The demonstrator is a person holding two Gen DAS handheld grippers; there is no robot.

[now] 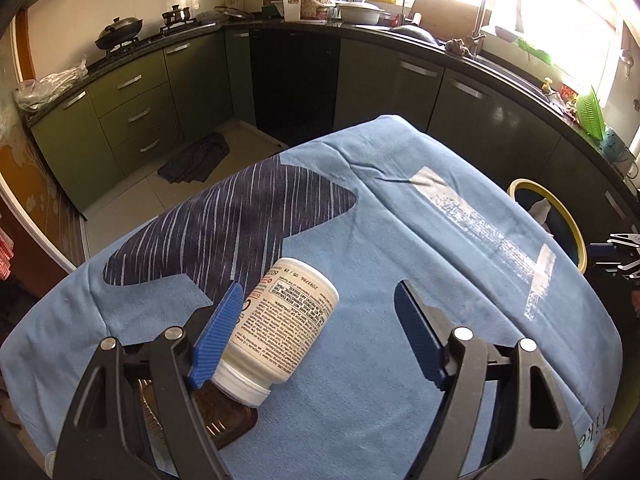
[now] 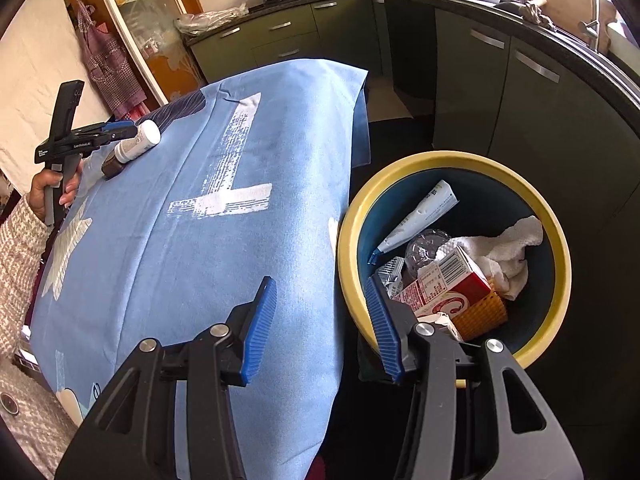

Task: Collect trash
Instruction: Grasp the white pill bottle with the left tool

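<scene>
A white pill bottle point(image 1: 286, 320) lies on its side on the blue tablecloth point(image 1: 360, 232), its cap end resting on a small brown tray point(image 1: 224, 420). My left gripper point(image 1: 318, 288) stands open around it: the left finger is right against the bottle and the right finger is well apart. The right wrist view shows the same bottle point(image 2: 138, 142) and left gripper point(image 2: 128, 132) at the table's far left. My right gripper point(image 2: 320, 280) is open and holds nothing, hovering over the table edge beside the yellow-rimmed bin point(image 2: 452, 159). The bin holds a tube, a red carton, a tissue and other trash.
The bin point(image 1: 524, 183) stands on the floor past the table's right side. Green cabinets point(image 1: 132, 108) and a dark counter ring the room. A dark cloth point(image 1: 196, 164) lies on the floor. A person's hand point(image 2: 44, 188) grips the left tool's handle.
</scene>
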